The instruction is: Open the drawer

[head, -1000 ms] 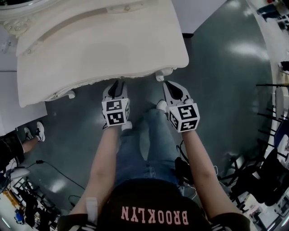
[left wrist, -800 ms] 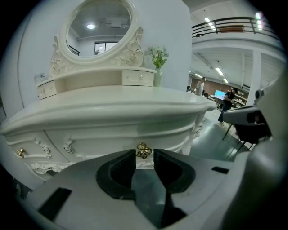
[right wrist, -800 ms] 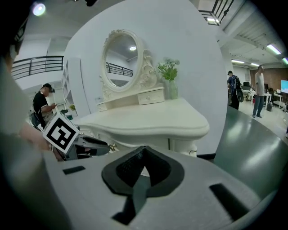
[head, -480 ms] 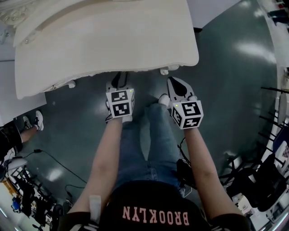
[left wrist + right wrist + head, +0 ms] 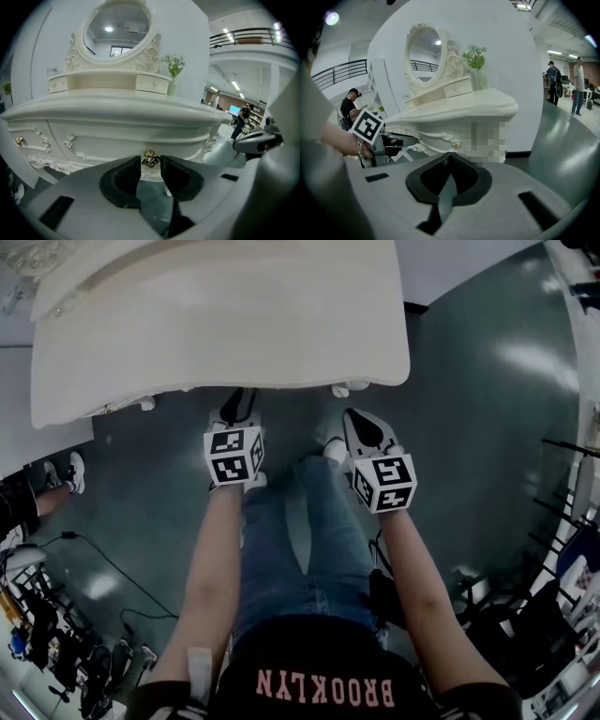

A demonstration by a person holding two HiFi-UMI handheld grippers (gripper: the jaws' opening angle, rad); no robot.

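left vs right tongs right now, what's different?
The left tongs stand apart; the right tongs are pressed together. The left tongs frame the gold drawer pull at their tips, though contact is unclear; the right tongs hold nothing. In the head view the left tongs reach under the edge of the dressing table; the right tongs stop short of it. Both face the table.

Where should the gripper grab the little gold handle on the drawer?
Pinch the gold handle by its two sides, coming straight at the drawer front. It sticks out from the front, and the left gripper has its jaws parted either side of it.
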